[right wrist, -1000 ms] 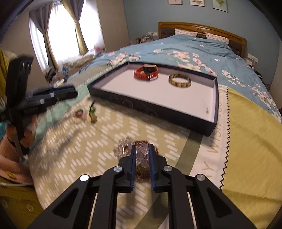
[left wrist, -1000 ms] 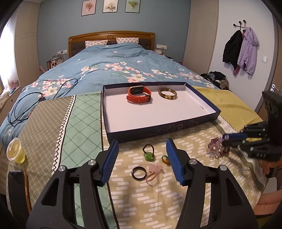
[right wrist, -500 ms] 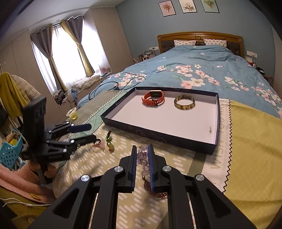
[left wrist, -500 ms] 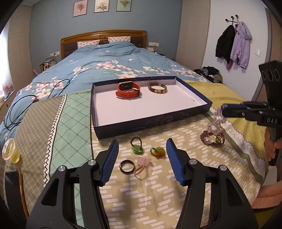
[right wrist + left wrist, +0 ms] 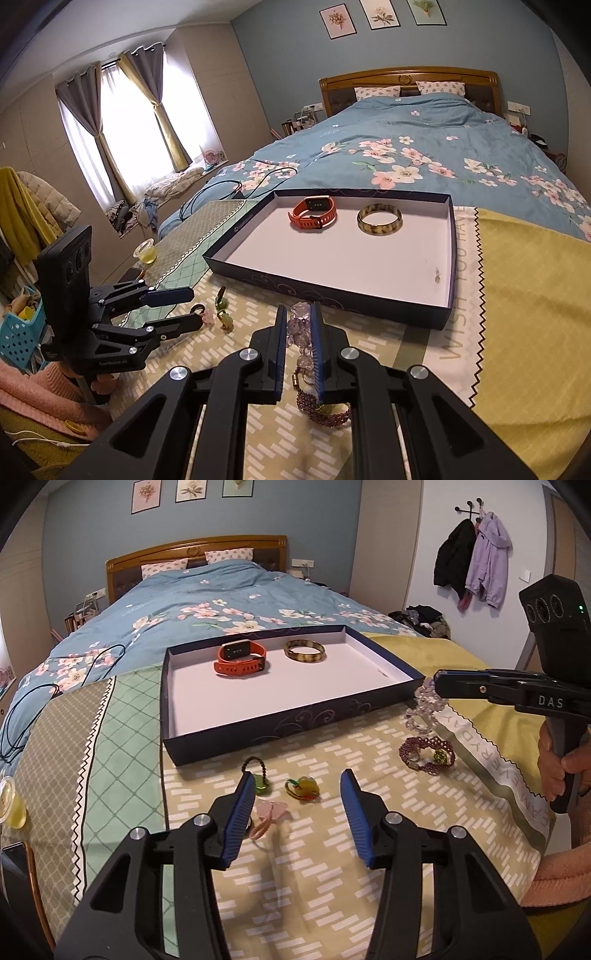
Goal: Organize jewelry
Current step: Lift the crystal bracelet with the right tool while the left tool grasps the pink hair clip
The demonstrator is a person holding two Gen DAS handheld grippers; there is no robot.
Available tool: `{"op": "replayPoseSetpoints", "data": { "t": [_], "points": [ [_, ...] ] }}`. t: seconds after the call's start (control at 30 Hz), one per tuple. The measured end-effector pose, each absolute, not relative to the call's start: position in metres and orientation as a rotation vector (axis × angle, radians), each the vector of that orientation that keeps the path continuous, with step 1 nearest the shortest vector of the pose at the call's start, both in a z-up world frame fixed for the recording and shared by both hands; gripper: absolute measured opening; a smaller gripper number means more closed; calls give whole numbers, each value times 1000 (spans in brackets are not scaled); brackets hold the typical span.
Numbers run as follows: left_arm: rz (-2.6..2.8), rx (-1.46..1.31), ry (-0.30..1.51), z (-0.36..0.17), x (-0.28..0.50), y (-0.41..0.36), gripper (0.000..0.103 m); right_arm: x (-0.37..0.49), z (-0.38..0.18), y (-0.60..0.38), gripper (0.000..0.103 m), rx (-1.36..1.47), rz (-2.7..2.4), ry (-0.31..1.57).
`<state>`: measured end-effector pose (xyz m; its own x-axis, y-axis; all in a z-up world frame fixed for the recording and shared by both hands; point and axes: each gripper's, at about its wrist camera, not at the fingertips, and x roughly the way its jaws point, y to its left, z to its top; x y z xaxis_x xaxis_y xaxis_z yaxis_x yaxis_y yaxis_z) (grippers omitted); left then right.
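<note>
A dark blue tray [image 5: 280, 722] [image 5: 332, 291] lies on the bed and holds an orange watch [image 5: 240, 658] [image 5: 314, 218] and a tortoiseshell bangle [image 5: 304, 651] [image 5: 379, 220]. My right gripper [image 5: 298, 323] [image 5: 437, 685] is shut on a pale crystal bead bracelet [image 5: 300, 328] [image 5: 424, 710] and holds it above the blanket near the tray's front right corner. A purple bead bracelet [image 5: 426, 755] [image 5: 325, 410] lies below it. My left gripper [image 5: 297, 786] [image 5: 192, 306] is open and empty above a green pendant [image 5: 260, 784], a yellow-green ring [image 5: 303, 787] and a pink hair tie [image 5: 267, 814].
A black cable [image 5: 33, 701] lies on the blue floral duvet at left. A small cup [image 5: 11, 801] [image 5: 146, 253] and a phone [image 5: 16, 856] sit at the blanket's left edge. Coats [image 5: 471, 559] hang on the right wall.
My right gripper has lifted the crystal bracelet higher and carried it toward the tray's corner. My left gripper has shifted right, so the small items now sit left of centre between its fingers.
</note>
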<state>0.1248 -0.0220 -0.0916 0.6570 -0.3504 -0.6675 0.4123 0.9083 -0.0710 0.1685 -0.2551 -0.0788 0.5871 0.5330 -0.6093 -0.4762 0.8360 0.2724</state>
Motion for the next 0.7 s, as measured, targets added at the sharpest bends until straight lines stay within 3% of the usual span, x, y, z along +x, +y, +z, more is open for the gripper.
{"op": "replayPoseSetpoints", "data": {
  "t": [0.47, 0.57, 0.7],
  "points": [
    [-416, 111, 787, -98, 133, -18, 39, 172, -82, -257, 11, 111, 588, 738],
    [-418, 114, 798, -100, 134, -17, 36, 173, -82, -256, 11, 116, 592, 740],
    [-431, 129, 818, -103, 132, -16, 25, 174, -84, -254, 11, 120, 597, 744]
  ]
}}
